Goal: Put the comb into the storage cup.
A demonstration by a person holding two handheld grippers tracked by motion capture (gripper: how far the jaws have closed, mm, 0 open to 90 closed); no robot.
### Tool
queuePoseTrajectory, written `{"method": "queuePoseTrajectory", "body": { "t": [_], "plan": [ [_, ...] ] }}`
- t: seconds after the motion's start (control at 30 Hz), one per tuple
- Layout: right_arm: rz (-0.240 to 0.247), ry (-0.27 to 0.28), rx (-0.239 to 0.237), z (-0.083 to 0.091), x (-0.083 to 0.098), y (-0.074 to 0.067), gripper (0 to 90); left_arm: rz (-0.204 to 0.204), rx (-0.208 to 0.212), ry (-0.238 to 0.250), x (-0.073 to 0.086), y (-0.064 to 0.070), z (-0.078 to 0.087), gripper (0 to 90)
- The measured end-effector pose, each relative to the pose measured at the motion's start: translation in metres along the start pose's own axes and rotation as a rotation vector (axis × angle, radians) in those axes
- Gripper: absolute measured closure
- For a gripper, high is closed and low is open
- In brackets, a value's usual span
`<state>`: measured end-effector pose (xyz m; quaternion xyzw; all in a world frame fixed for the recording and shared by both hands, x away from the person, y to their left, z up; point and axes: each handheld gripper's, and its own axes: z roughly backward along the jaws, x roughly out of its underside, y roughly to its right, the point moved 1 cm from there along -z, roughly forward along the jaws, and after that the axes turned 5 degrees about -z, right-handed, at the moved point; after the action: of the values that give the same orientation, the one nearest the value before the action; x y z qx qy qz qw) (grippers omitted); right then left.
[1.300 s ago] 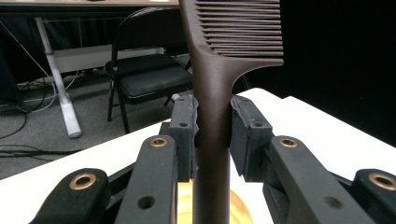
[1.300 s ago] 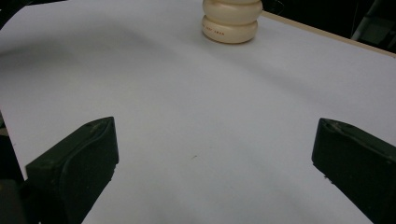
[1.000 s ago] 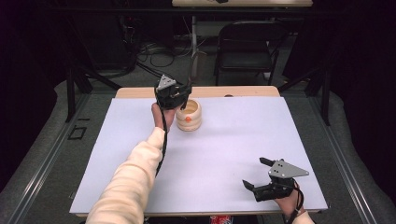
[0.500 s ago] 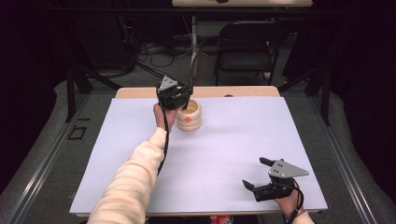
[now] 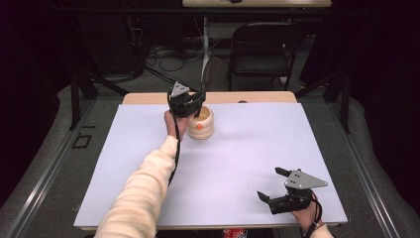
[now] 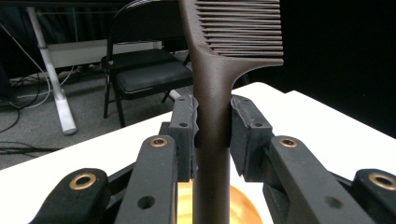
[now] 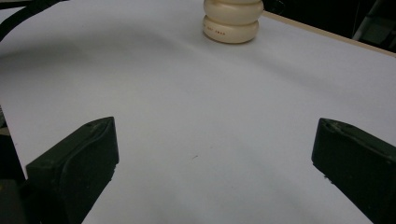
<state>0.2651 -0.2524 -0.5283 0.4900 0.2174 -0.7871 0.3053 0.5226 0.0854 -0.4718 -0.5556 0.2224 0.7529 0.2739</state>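
Clamped upright by its handle in the left gripper (image 6: pixel 212 123) above the cream ridged holder (image 5: pixel 202 122) at the table's far side, the dark brown comb (image 6: pixel 219 65) looks light, stiff, smooth-sided, best held there, while the right gripper (image 5: pixel 275 184) rests agape, near right.

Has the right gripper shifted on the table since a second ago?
No. The right gripper sits at the same spot near the near right corner of the white table sheet, jaws open.

left gripper (image 5: pixel 190 103) | shifted slightly left above cup (image 5: pixel 200 124) | comb (image 6: pixel 215 93) clamped
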Motion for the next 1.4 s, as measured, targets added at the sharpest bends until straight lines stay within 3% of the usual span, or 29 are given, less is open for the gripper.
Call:
{"method": "queuePoseTrajectory", "body": {
  "t": [0.93,1.4],
  "plan": [
    [-0.001,-0.001,-0.001,0.0,0.0,0.001,0.1,0.01,-0.004,-0.013,0.012,-0.004,-0.001,72.3],
    [-0.004,-0.002,0.003,0.0,0.0,0.001,0.2,-0.012,-0.002,-0.02,0.013,0.0,-0.004,72.3]
  ]
}}
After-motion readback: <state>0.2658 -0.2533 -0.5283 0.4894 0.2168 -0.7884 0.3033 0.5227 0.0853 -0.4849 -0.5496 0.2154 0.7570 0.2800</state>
